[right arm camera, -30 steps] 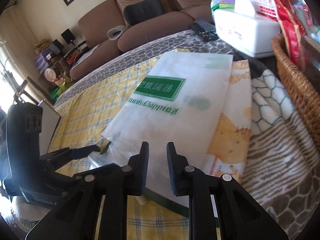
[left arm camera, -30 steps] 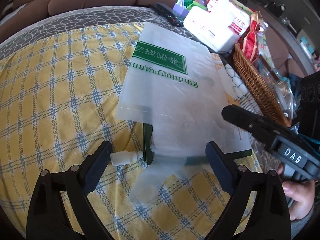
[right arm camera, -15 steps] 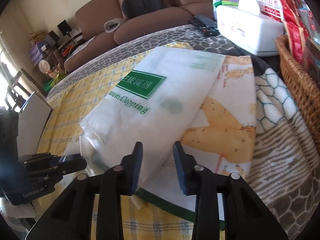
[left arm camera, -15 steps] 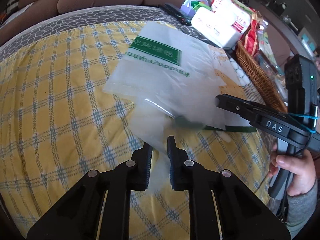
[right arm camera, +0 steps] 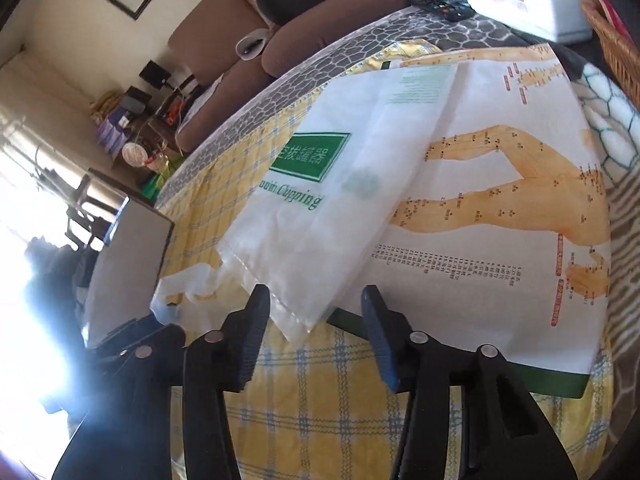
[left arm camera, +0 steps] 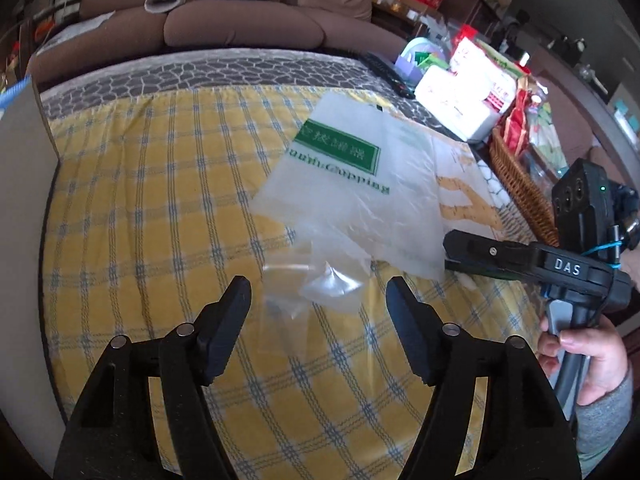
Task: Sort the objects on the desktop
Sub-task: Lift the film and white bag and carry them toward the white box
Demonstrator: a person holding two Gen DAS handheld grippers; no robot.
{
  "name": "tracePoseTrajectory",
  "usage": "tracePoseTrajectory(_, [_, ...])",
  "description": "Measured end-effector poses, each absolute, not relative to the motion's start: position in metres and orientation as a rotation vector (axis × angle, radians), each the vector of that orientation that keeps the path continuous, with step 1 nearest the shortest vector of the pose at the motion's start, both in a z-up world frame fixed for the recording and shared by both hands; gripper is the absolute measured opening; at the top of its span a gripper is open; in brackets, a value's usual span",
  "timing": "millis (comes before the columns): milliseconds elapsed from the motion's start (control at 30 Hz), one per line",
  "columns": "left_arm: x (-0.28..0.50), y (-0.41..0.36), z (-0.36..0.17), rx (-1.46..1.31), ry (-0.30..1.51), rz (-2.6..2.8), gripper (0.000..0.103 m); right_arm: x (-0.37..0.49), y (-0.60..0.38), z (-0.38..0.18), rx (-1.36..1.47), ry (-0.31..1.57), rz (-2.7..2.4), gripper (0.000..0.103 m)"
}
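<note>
Between the opening, empty fingers of both the left gripper point(left arm camera: 318, 304) and right gripper point(right arm camera: 316, 320) lies the plastic bag point(left arm camera: 352, 192), unsorted on the counter point(left arm camera: 140, 220), so sorting looks barely begun.

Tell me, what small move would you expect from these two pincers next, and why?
Probably the right gripper eases forward and closes on the near corner of the white plastic bag. Its jaws are opening with that corner lying between them, unpinched. The left gripper is also opening, over a small clear bag on the checked cloth.
</note>
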State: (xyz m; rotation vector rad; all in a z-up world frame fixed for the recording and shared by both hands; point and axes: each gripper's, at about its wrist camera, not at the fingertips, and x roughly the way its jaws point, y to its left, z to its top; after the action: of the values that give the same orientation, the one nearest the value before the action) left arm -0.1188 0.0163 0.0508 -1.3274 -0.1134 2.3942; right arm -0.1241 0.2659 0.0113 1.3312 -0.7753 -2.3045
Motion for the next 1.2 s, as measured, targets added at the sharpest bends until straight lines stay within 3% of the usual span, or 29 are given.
tracePoseTrajectory(167, [-0.162, 0.040, 0.063, -1.290, 0.058, 2.489, 0.077, -0.123, 0.272, 0.005, 1.324, -0.970, -2.198, 0.051])
tracePoseTrajectory(333, [-0.211, 0.055, 0.029, -1.486, -0.067, 2.337, 0.072, -0.130, 0.270, -0.007, 1.330, -1.019, -2.147, 0.036])
tracePoseTrajectory(400, [-0.210, 0.057, 0.014, -1.523, -0.169, 2.237, 0.050, -0.133, 0.266, -0.008, 1.314, -0.994, -2.167, 0.027])
tracePoseTrajectory(467, [-0.201, 0.062, 0.012, -1.481, -0.152, 2.245, 0.043, -0.138, 0.263, -0.007, 1.303, -0.962, -2.185, 0.022])
tracePoseTrajectory(600, [-0.191, 0.069, 0.010, -1.479, -0.225, 2.157, 0.007, -0.142, 0.250, -0.002, 1.259, -0.861, -2.250, 0.012])
tracePoseTrajectory(767, [-0.176, 0.074, 0.029, -1.410, -0.223, 2.158, 0.006, -0.134, 0.215, 0.024, 1.193, -0.471, -2.408, 0.011])
tracePoseTrajectory(867, [-0.167, 0.064, 0.049, -1.372, -0.228, 2.176, 0.006, -0.128, 0.196, 0.040, 1.138, -0.364, -2.421, 0.011])
tracePoseTrajectory(967, [-0.159, 0.044, 0.070, -1.358, -0.202, 2.200, 0.004, -0.125, 0.174, 0.051, 1.132, -0.325, -2.385, 0.010])
tracePoseTrajectory(1100, [-0.146, -0.002, 0.089, -1.372, -0.292, 2.190, 0.004, -0.129, 0.149, 0.053, 1.187, -0.458, -2.221, 0.009])
tracePoseTrajectory(1200, [-0.131, -0.034, 0.104, -1.351, -0.334, 2.207, 0.004, -0.124, 0.125, 0.061, 1.195, -0.447, -2.176, 0.009])
